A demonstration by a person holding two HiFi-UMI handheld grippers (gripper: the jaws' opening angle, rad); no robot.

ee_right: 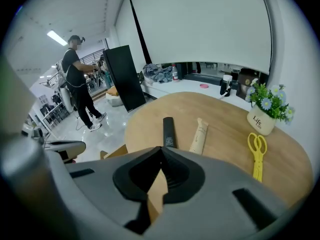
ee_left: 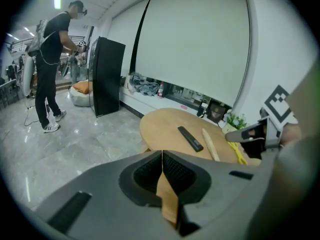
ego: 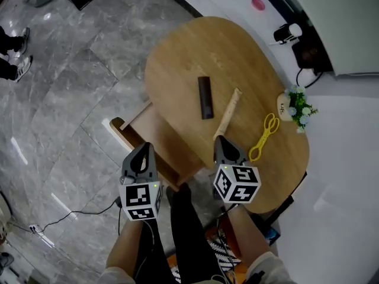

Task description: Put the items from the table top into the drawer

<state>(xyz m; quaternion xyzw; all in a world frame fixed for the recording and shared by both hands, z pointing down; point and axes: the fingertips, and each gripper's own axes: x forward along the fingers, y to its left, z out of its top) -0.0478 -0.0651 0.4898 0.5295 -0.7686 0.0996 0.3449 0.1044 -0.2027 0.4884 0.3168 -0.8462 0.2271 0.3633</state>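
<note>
Left tongs [ego: 144,148] and right tongs [ego: 220,139] are hovering pinched shut and empty by the open drawer [ego: 120,127], while the remote [ego: 205,97], tube [ego: 228,114] and scissors [ego: 265,136] are lying on the counter [ego: 195,46] beyond the drawer, so reaching in unopened is probably risking knocking something off.

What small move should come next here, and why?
Probably open the right gripper and ease it toward the cream tube, the item nearest its shut, empty jaws. The wooden drawer already stands open, while the black rectangular bar and yellow scissors lie farther off.
</note>
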